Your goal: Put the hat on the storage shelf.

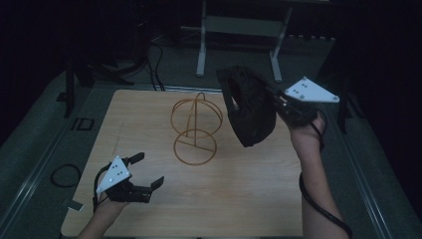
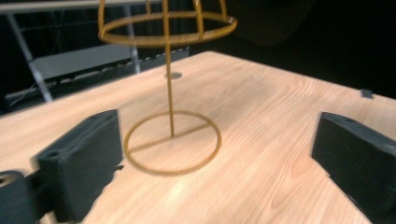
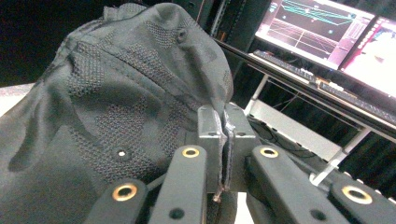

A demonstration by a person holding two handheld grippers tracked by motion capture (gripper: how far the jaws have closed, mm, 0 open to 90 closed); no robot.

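The right gripper [image 1: 271,102], jaws pinching shut, is holding a black fabric cap [image 1: 250,106] aloft at upper right of the high view, beside the golden wire hat stand [image 1: 196,130]. The left gripper [image 1: 148,172], lower left, is gaping wide, holding nothing.

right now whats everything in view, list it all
wire hat stand: 1, golden yellow, upright near the middle of the table
cap: 1, black, held up in the air to the right of the stand
table: 1, light wood
monitors: 2, lit, on a desk behind the cap in the right gripper view
metal frame: 1, grey, on the floor beyond the table
cable loop: 1, black, on the floor left of the table
left gripper: 1, black, fingers open, low over the table's near left
right gripper: 1, black, fingers shut on the cap
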